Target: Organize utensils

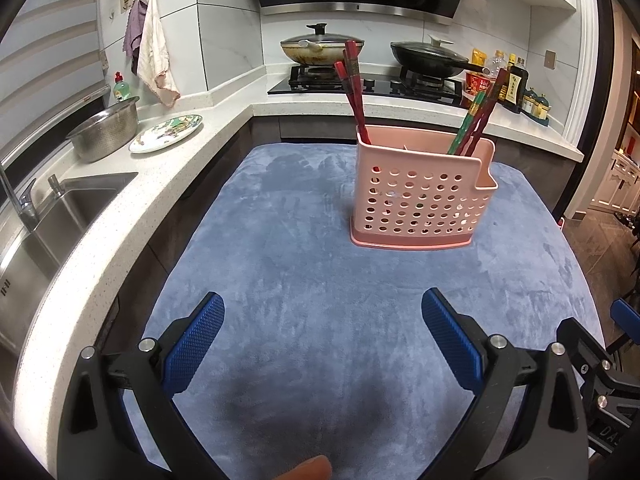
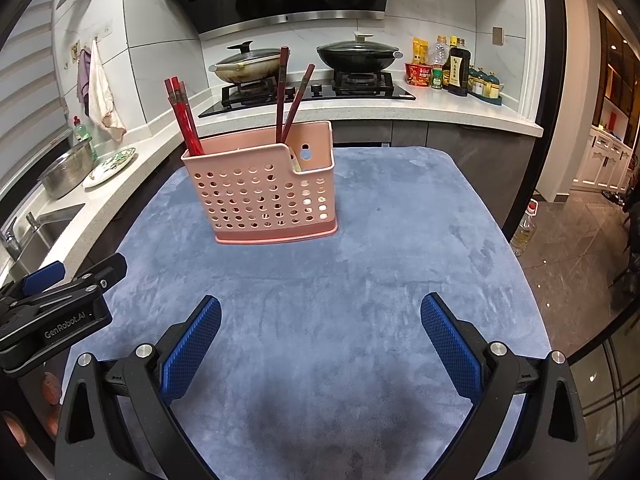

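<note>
Blue-padded left gripper and right gripper, both spread wide, gripping nothing, hovering over grey-blue cloth. Well ahead, apart from both: pink perforated holder upright on cloth, red chopsticks leaning inside. Lower chopstick ends hidden behind holder wall; compartment dividers hard to make out.

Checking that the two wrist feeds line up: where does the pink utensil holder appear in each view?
Left wrist: pink utensil holder stands right of centre, mid-height, on the blue mat, with chopsticks standing in it.
Right wrist: the holder stands left of centre, mid-height, on the same mat.
Shared landmark: the black lidded wok on the stove behind.
</note>
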`<state>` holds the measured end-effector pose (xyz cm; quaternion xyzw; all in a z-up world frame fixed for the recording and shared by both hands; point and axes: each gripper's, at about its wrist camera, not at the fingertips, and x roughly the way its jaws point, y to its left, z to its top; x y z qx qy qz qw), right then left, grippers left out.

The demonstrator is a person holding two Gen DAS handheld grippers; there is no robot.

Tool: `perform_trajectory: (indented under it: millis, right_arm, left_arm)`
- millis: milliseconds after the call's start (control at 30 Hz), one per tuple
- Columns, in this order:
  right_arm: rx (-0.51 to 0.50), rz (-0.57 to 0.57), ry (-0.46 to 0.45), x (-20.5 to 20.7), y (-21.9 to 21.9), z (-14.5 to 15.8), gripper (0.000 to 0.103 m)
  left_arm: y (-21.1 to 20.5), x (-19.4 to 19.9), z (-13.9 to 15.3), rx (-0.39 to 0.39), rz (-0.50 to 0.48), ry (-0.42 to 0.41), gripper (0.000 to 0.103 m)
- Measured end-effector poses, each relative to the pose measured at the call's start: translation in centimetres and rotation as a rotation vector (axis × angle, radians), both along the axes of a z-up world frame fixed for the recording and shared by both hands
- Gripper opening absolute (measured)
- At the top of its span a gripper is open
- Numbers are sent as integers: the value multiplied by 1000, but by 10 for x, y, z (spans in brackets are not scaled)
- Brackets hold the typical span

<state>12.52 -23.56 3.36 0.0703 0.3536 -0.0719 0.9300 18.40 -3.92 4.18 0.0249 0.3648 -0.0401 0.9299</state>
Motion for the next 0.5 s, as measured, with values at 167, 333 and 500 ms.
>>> perform_trajectory:
  millis: [167,333,500]
  right_arm:
    - [0,0,-1,0,1,0,96]
    - [-1,-2,0,0,1,0,96]
    - [-1,-3,-1,1,0,0,96]
  left_arm:
    - [-1,0,0,4,-1,-3,95]
    - [-5,-1,1,15,-9,-5,95]
    - [-6,-1,1,15,-11,-7,95]
